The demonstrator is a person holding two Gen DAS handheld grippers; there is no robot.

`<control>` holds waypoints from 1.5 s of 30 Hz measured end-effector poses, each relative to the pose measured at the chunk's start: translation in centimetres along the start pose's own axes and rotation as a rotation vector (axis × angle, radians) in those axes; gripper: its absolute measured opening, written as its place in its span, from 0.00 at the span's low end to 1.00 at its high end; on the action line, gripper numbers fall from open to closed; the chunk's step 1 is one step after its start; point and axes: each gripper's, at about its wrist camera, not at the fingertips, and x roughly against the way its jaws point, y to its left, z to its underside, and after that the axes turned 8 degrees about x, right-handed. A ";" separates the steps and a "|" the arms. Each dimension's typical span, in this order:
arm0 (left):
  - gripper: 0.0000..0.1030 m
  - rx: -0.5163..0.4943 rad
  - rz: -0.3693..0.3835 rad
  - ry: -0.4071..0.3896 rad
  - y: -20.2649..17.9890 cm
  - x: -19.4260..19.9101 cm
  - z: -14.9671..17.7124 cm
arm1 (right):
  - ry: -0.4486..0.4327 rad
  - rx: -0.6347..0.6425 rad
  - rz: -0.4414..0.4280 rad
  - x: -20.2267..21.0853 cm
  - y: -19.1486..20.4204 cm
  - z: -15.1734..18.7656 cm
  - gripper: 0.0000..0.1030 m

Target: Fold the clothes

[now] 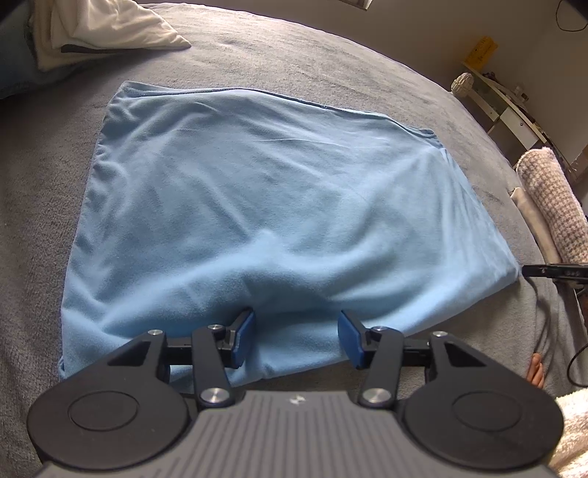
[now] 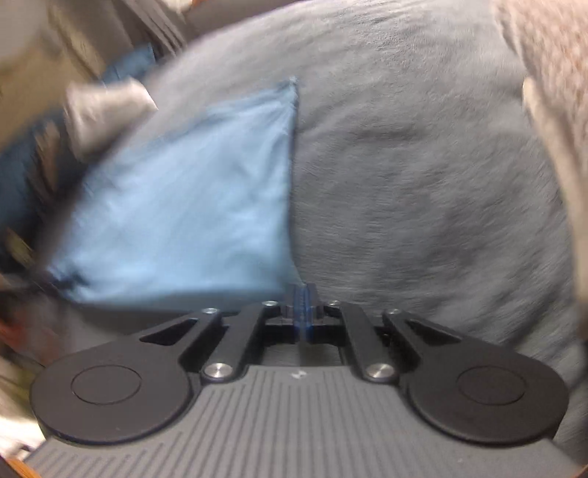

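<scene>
The left claw (image 1: 296, 338) is seen half open over the near edge of the light blue cloth (image 1: 264, 206), with fabric humped between its pads (image 1: 242, 338) but no pinch made out. The right claw (image 2: 302, 309) is seen fully closed at the cloth's near corner; whether fabric is caught between its pads cannot be told through the blur. The cloth is spread flat on the grey bed (image 1: 330, 59), with the cream pillow (image 1: 110, 25) lying well beyond its far edge. If only one corner were lifted, the cloth could be dragged askew and the fold spoiled. The right wrist view is badly smeared, and its left margin cannot be read.
</scene>
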 end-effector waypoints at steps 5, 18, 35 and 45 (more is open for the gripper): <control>0.50 -0.006 -0.008 0.002 -0.1 0.1 0.1 | -0.022 -0.128 0.024 0.6 -1.1 0.6 0.03; 0.50 -0.008 -0.019 0.004 -0.3 -0.1 0.1 | 0.106 -0.993 -0.381 -2.3 -2.8 3.8 0.31; 0.50 -0.015 -0.009 0.007 0.3 0.3 0.4 | -0.052 -1.061 -0.182 -1.4 -2.4 7.0 0.00; 0.47 0.233 -0.249 -0.094 11.7 7.9 2.3 | -0.039 -1.103 -0.188 -1.7 -2.5 7.1 0.02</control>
